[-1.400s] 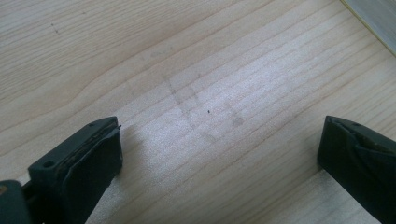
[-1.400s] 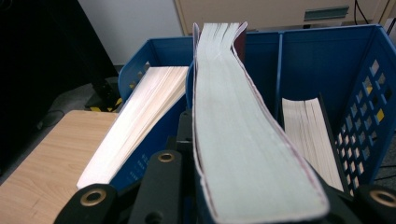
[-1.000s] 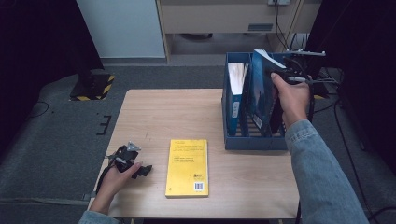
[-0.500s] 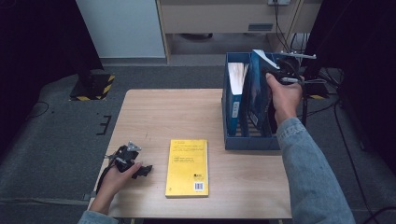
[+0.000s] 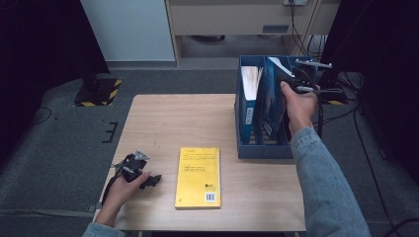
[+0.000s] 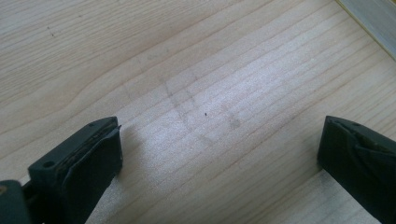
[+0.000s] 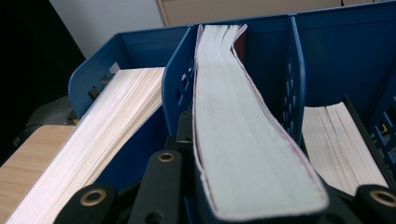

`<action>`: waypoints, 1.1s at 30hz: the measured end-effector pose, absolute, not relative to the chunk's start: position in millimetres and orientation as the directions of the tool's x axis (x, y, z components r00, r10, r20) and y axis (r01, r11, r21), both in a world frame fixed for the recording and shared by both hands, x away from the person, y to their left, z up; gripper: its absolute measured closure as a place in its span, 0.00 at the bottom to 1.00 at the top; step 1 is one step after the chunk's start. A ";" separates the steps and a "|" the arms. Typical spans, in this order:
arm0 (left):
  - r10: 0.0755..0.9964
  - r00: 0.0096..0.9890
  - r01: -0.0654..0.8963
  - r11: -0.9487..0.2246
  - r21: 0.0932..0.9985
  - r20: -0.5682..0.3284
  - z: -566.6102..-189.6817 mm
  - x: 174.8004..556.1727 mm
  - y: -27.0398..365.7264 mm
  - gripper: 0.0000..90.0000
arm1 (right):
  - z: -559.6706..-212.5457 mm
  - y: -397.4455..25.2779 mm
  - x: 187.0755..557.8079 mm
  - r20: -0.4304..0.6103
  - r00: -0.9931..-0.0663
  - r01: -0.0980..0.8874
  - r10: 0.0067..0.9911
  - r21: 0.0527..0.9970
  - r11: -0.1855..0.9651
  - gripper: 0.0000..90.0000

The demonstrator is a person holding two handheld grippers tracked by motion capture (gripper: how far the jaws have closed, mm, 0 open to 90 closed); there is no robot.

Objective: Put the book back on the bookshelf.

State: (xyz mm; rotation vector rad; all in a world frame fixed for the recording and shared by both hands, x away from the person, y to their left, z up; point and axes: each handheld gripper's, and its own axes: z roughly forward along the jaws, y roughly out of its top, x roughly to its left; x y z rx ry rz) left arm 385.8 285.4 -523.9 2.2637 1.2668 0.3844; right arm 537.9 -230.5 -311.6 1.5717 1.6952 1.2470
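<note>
While our left tool [image 5: 148, 180] rests gaping on the tabletop [image 5: 197, 123], we see our right tool [image 7: 261, 205] clamped on a thick, dark-blue-covered book [image 7: 243, 140] with pale, slightly bowed pages, standing in the blue file rack's [image 7: 327, 51] middle compartment.

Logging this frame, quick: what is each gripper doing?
Left gripper: open, holding nothing, over the bare table.
Right gripper: shut on a book in the blue rack.
</note>
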 end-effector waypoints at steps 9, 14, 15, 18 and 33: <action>0.852 0.524 0.706 -0.432 0.561 -0.003 -524.0 385.8 285.4 0.00 | -315.5 -230.0 538.6 0.219 -0.198 0.489 0.956 0.867 -0.097 0.82; 0.852 0.524 0.706 -0.433 0.561 -0.003 -523.9 385.8 285.4 0.00 | -317.0 -230.2 538.0 0.219 -0.196 0.487 0.956 0.868 -0.099 0.82; 0.852 0.524 0.706 -0.433 0.560 -0.003 -523.9 385.9 285.4 0.00 | -317.3 -230.4 537.9 0.221 -0.194 0.488 0.956 0.867 -0.101 0.82; 0.852 0.524 0.706 -0.432 0.561 -0.003 -524.0 385.8 285.4 0.00 | -319.1 -231.1 537.5 0.222 -0.192 0.489 0.956 0.866 -0.103 0.82; 0.851 0.525 0.706 -0.434 0.561 -0.003 -523.9 385.8 285.2 0.00 | -331.1 -229.8 539.1 0.214 -0.186 0.502 0.959 0.860 -0.094 0.82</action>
